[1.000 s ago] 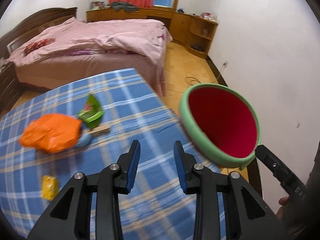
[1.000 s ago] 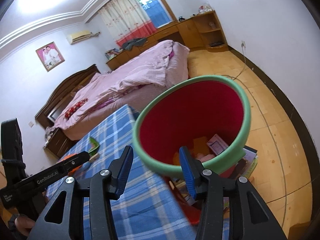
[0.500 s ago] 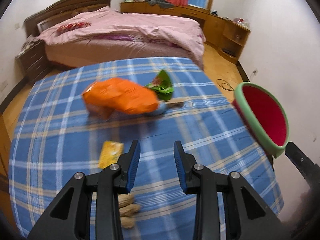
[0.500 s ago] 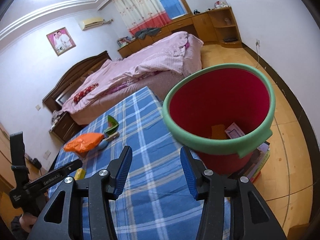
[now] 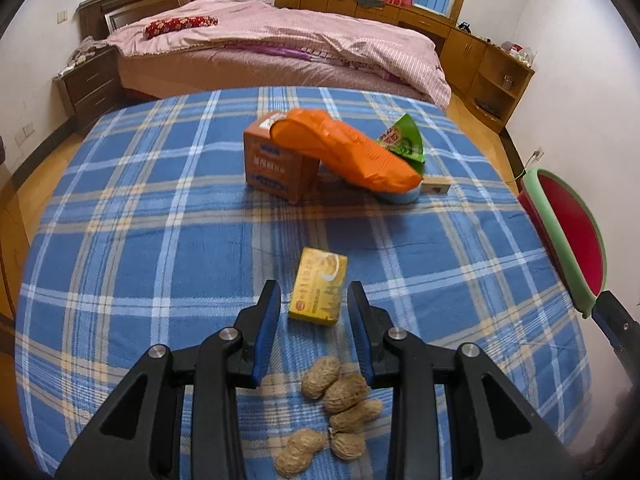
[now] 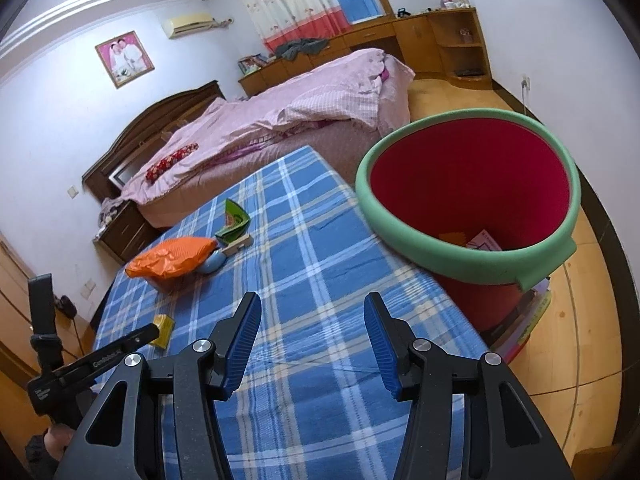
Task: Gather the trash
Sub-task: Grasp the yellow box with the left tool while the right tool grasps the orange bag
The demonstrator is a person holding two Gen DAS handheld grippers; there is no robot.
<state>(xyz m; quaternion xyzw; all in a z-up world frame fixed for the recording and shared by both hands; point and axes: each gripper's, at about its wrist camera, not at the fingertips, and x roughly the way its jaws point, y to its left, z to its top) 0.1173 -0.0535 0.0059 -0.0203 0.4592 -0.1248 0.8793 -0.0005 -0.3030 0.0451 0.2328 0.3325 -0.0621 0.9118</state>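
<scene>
On the blue plaid table (image 5: pixel 140 220) lie a small yellow packet (image 5: pixel 319 292), several peanut shells (image 5: pixel 340 404), an orange bag (image 5: pixel 344 152) leaning on a brown box (image 5: pixel 276 168), a green wrapper (image 5: pixel 404 140) and a blue bowl (image 5: pixel 400 197). My left gripper (image 5: pixel 314 300) is open, its fingers on either side of the yellow packet's near end, just above it. My right gripper (image 6: pixel 312 312) is open and empty above the table (image 6: pixel 320 264), left of the red trash bin with green rim (image 6: pixel 472 200), which holds some scraps.
The bin (image 5: pixel 568 232) stands off the table's right edge, on stacked books (image 6: pixel 528 328). A bed with pink covers (image 5: pixel 280 44) lies beyond the table. Wooden cabinets (image 5: pixel 480 56) line the far wall. A nightstand (image 5: pixel 88 84) stands at far left.
My left gripper has swung left from the bin and come down over the yellow packet and peanuts. My right gripper has pulled back from the bin and opened wider.
</scene>
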